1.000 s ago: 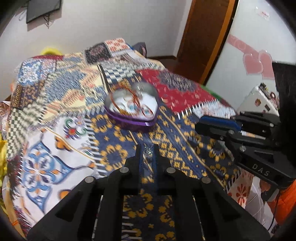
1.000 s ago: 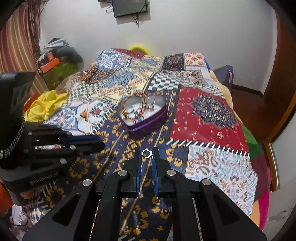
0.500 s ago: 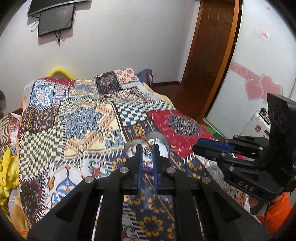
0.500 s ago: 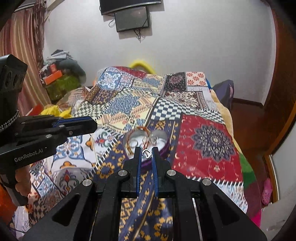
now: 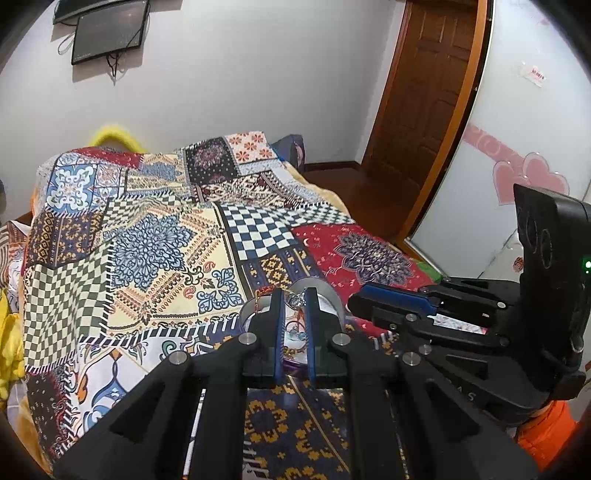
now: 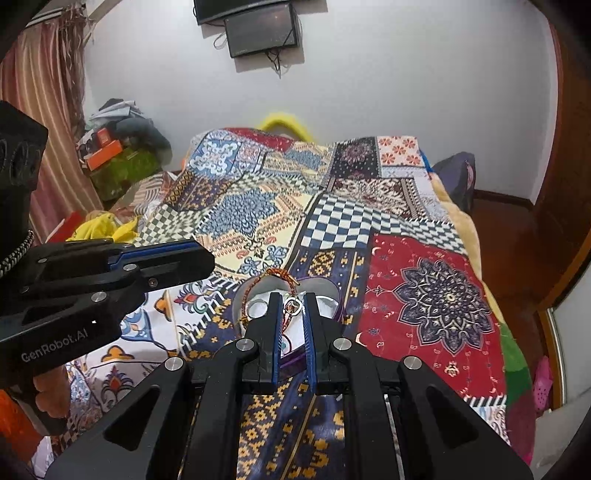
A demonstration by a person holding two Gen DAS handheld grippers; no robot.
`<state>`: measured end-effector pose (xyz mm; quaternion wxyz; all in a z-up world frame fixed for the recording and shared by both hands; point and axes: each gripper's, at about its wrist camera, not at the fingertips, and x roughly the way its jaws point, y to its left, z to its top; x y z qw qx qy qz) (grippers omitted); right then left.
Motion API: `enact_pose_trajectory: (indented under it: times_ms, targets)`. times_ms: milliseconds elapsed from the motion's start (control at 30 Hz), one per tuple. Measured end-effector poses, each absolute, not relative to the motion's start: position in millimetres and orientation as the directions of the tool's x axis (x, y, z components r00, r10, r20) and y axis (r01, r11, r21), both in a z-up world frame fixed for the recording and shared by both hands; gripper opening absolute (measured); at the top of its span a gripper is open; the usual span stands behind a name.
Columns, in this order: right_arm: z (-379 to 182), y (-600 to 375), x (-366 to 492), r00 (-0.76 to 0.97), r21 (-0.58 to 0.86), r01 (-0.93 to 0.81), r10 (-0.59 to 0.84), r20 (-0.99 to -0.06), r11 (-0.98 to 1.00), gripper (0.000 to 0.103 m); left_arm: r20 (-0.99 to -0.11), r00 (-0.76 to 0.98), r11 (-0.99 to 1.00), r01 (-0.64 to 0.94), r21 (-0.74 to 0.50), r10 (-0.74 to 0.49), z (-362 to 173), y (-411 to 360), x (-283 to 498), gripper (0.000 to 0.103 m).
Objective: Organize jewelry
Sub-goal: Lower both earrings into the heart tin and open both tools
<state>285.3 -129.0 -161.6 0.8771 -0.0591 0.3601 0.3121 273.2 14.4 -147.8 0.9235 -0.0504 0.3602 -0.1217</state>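
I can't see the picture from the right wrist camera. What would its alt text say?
The right hand-held gripper, shut on a small silver ring, points at a heart-shaped purple tin of jewelry on a patchwork bedspread. The left hand-held gripper reaches in from the left edge, and a dark screen hangs on the far wall.

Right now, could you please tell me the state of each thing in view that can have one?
Left gripper: shut on a small silver piece of jewelry.
Right gripper: shut on a small silver ring.
Heart-shaped tin: open, no lid on, jewelry inside, resting on the bed.
Red-orange cord bracelet: draped over the tin's rim.
Wooden door: closed.
Wall screen: dark.
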Motion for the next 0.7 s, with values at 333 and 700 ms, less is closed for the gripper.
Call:
enact_pose_trajectory:
  times_ms: [333,700]
  targets:
    - [-185.3,-122.1,302.4,0.487,0.120,-0.607,0.487,-0.725,0.786,0.010,-0.708,0.648,0.959,0.186,-0.212,-0.282,-178.1,14.9,298.7,0.008]
    - [-188.8,-116.8,302.7,0.480,0.081,-0.620,0.458,-0.749,0.781,0.010,-0.733,0.609,0.952,0.173,-0.252,-0.305,-189.2,18.6,305.3,0.008]
